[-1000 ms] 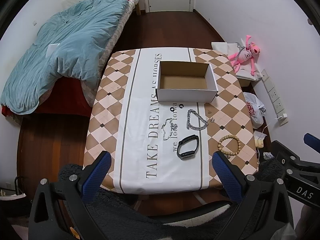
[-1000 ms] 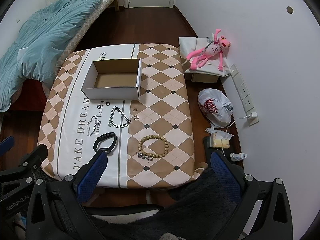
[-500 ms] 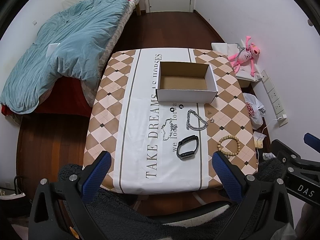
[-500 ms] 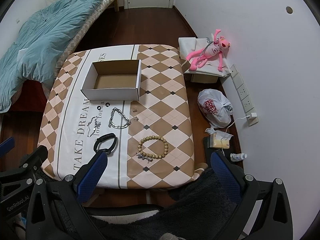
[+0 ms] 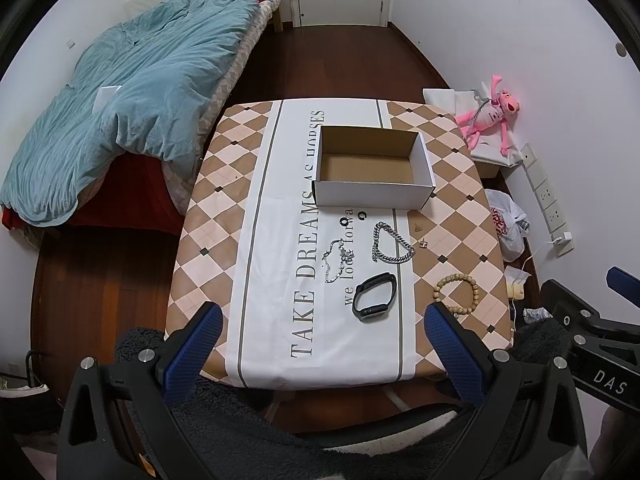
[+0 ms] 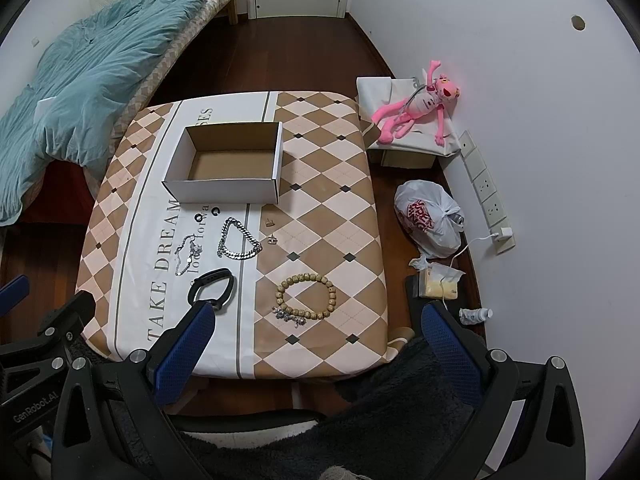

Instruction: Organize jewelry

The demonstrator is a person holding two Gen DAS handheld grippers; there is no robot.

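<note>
Both the left gripper and right gripper hang spread wide and empty, well short of the table. The jewelry lies loose ahead of them: black band, bead bracelet, silver chain. Beyond sits the empty box, probably where it all goes.

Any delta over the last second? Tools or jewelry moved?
Nothing visibly changed. Both tools, left and right, stay open and empty above the near table edge. The black wristband, wooden bead bracelet, chunky silver chain and thin silver chain lie where they were, and the cardboard box is still empty.
</note>
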